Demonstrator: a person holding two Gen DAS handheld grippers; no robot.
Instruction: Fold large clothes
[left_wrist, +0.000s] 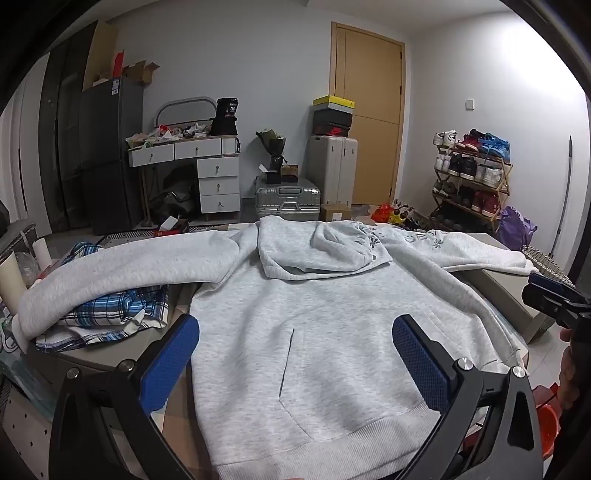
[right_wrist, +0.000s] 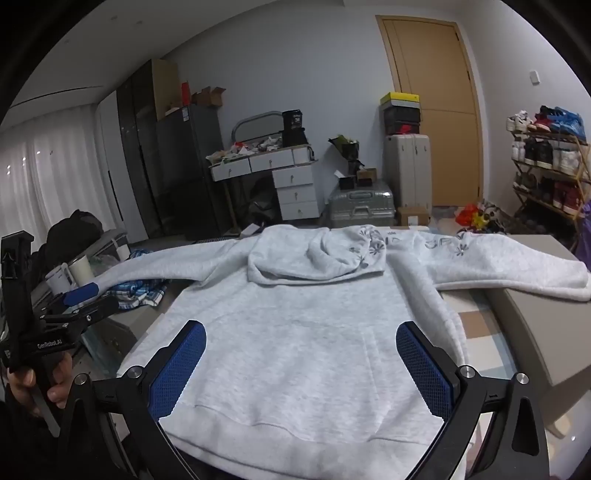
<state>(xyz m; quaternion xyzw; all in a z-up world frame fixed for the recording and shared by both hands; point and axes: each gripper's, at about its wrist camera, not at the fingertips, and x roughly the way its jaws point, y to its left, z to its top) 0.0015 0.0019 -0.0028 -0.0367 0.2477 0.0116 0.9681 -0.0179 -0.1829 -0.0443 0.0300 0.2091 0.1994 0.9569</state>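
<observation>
Left wrist view: hoodie (left_wrist: 314, 314) fills the frame's centre, sleeves spread left to right; left gripper (left_wrist: 295, 358) and right gripper (right_wrist: 301, 363) gape wide, empty, above its hem.

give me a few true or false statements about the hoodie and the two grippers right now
1. The grey hoodie lies spread flat with both sleeves out to the sides. True.
2. The left gripper is shut on the hem. False: its jaws stand open, holding nothing.
3. The hood is folded down over the chest. True.
4. The right gripper holds a sleeve. False: its jaws are open and empty above the hem.
5. A blue plaid garment lies under the left sleeve. True.
</observation>
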